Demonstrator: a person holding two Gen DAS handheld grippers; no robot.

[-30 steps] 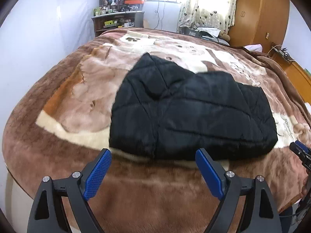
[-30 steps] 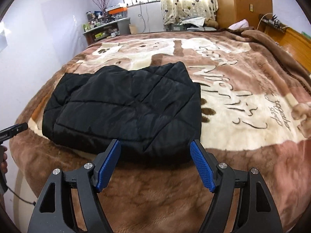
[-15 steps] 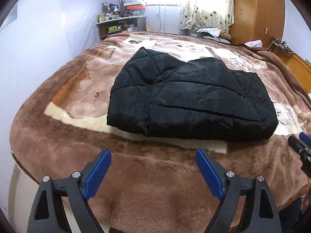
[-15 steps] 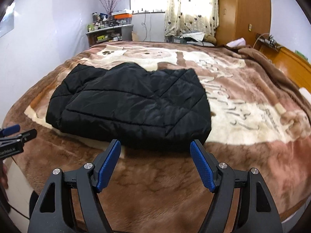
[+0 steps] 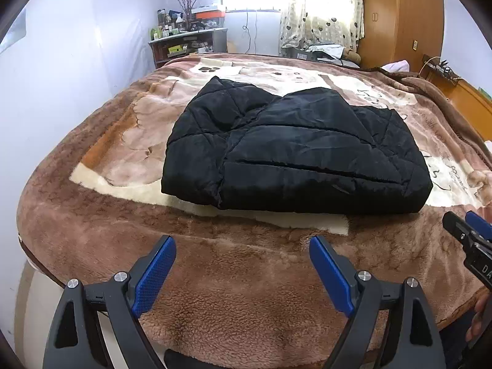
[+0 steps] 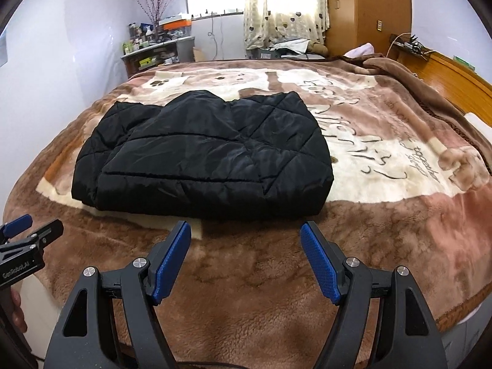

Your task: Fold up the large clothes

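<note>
The left gripper [image 5: 243,272] hangs wide open and empty, short of the jacket's near edge. The black jacket [image 5: 295,150] lies folded in a compact stack on the blanket [image 5: 246,292]. The right gripper [image 6: 246,259] is likewise wide and empty; folding looks essentially finished.

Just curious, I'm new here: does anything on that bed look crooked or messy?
Slightly: the folded black jacket has an under layer sticking out past its left side, so edges don't line up. The blanket lies flat; nothing looks spilled or damaged.
</note>
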